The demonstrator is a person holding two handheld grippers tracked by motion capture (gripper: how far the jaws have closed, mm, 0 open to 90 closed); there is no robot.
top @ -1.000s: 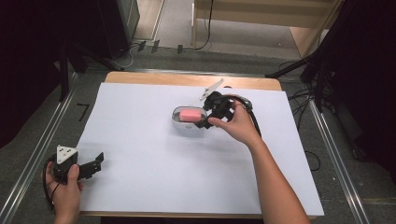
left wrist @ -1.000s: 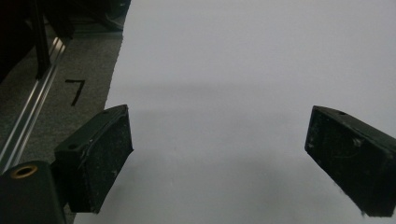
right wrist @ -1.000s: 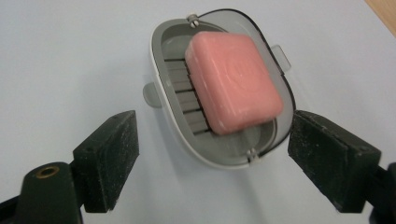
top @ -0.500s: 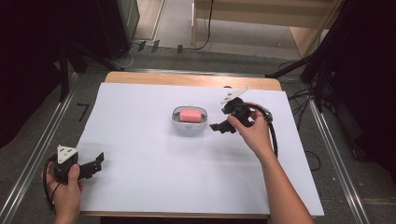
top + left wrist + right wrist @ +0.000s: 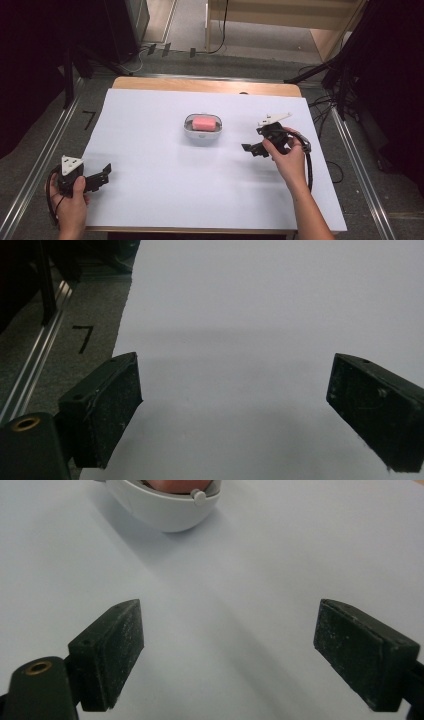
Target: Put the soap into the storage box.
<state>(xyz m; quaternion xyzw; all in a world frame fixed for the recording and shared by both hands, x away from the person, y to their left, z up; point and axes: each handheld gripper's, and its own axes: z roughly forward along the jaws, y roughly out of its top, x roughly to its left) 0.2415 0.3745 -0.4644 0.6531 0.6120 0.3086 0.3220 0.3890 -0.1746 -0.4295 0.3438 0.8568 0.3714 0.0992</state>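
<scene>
Two hand-held grippers and one dish occupy the white-covered desk (image 5: pixel 150 200). At about 8 o'clock from the desk's centre, the left hand-held gripper (image 5: pixel 102 175) rests near the edge, jaws spread wide and empty. Just past centre, toward 12 o'clock, stands the white soap dish (image 5: pixel 202 136) with a pink soap bar (image 5: pixel 204 123) lying in it. At 3 o'clock from the dish and well apart from it, the right hand-held gripper (image 5: pixel 250 149) points toward the dish; its jaws have just been opening and now stand wide with nothing between them.

Risks, as judged: the dish looks light and round-bottomed, so a return approach that is off-line could nudge or tip it and let the soap slide out; the trailing cable (image 5: pixel 309 167) beside the right hand could drag across the sheet and shift it.

Hard to make out: in the right gripper view the dish (image 5: pixel 165 502) is cut off by the top edge, leaving a sliver of soap and a small knob (image 5: pixel 199 497) whose purpose cannot be told. Whether the dish has a lid nearby cannot be told.
</scene>
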